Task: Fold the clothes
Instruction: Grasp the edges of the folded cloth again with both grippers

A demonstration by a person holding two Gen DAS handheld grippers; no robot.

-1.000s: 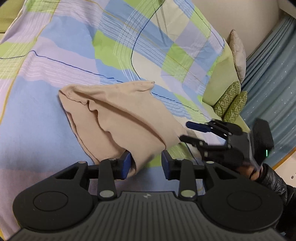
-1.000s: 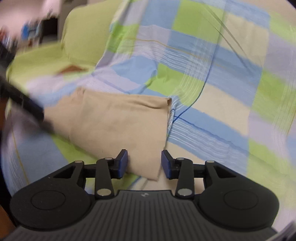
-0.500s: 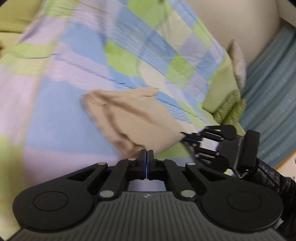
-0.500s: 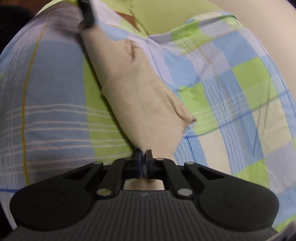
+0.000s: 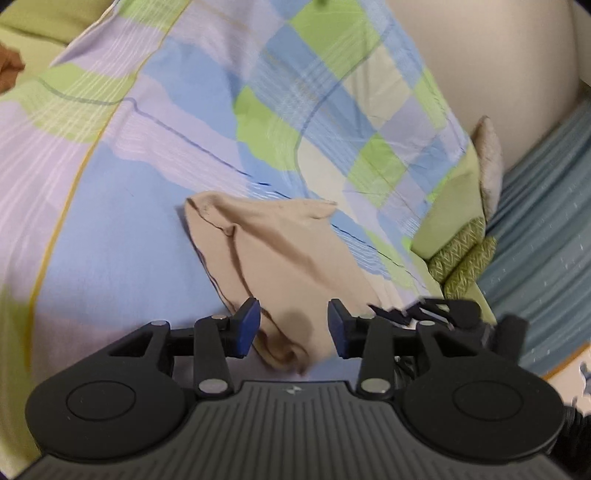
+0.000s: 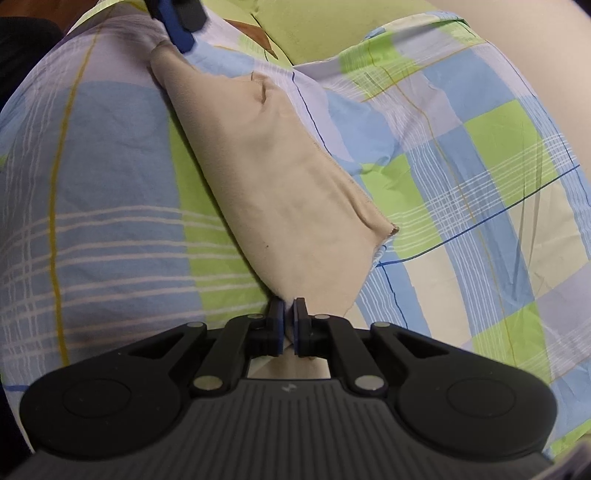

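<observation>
A beige folded garment (image 5: 288,251) lies on a checked bedsheet (image 5: 122,221). My left gripper (image 5: 293,326) is open, its blue fingers on either side of the garment's near corner, which lies loose between them. My right gripper (image 6: 290,325) is shut on the garment's (image 6: 291,177) other near corner. In the right wrist view the left gripper's fingertip (image 6: 177,22) shows at the cloth's far end. In the left wrist view the right gripper (image 5: 424,314) shows blurred at the garment's right edge.
The blue, green and lilac checked sheet (image 6: 480,166) covers the bed. Green patterned cushions (image 5: 461,258) and a beige pillow (image 5: 489,162) lie at the right edge, beside a blue curtain (image 5: 546,229). A plain green cover (image 6: 314,26) lies at the far end.
My left gripper was open, shut half a second ago, and has opened again over the garment's corner. My right gripper closed on its corner and stays shut.
</observation>
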